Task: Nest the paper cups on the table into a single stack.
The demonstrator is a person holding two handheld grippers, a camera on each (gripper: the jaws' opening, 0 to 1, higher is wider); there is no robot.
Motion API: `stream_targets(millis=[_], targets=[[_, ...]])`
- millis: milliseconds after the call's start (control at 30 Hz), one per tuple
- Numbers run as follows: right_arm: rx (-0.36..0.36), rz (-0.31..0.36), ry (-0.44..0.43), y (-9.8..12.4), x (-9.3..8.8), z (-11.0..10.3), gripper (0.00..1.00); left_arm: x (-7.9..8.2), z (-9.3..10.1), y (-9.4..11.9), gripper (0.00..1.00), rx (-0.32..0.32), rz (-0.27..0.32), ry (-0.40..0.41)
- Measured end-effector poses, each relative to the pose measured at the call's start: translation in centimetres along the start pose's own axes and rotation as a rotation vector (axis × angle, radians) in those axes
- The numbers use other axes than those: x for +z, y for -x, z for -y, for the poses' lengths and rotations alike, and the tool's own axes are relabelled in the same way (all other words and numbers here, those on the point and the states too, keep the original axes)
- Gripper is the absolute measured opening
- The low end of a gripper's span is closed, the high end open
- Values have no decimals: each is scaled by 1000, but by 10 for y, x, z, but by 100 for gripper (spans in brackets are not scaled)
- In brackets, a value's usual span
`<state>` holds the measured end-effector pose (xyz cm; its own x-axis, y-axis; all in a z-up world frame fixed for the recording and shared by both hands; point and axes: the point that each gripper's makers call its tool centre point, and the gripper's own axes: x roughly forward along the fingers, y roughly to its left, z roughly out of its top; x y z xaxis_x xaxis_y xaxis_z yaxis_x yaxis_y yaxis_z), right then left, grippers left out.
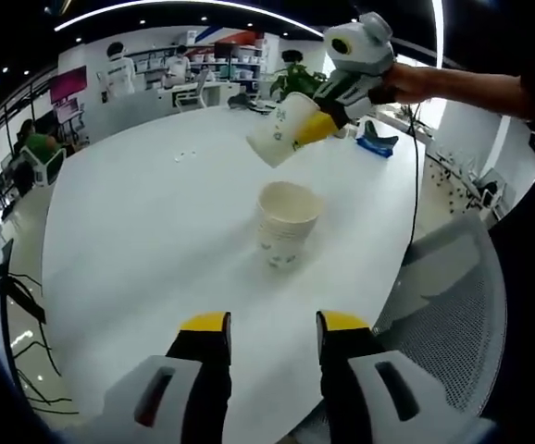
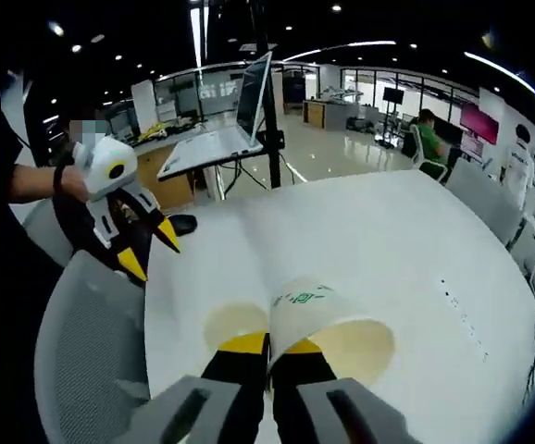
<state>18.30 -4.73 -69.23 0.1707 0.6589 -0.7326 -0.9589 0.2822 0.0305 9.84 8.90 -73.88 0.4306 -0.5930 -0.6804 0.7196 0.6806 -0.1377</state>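
Paper cup (image 1: pixel 281 130), green print unreadable: pinched tilted in right gripper (image 1: pixel 328 122), above stack of cups (image 1: pixel 286 225) on white table (image 1: pixel 138 222). Left gripper (image 1: pixel 274 326): jaws parted, holding nothing, low.

- A white paper cup stack (image 1: pixel 286 227) stands upright, mouth open, mid-bench (image 1: pixel 156 231).
- A second white cup with green print (image 1: pixel 281 129) hangs tilted above it, pinched at its rim.

Open-plan office or lab: white round table (image 1: pixel 138 213), mesh chair (image 1: pixel 453 305), desks, laptop on stand (image 2: pixel 221 129), glass partitions.
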Motion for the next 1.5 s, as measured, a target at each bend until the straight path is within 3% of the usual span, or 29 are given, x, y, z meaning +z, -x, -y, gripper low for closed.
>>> stream_targets(millis=[433,1133,1500], targets=[[94,-121,161,-19,-5,-31,0,-4,-2,2,35,9,-1,11],[149,-228,312,-19,-10,-47,0,-7,-3,5,34,14,9,26],[183,-344,420,-25,-24,-56,0,-11,2,6,34,8,7,30]])
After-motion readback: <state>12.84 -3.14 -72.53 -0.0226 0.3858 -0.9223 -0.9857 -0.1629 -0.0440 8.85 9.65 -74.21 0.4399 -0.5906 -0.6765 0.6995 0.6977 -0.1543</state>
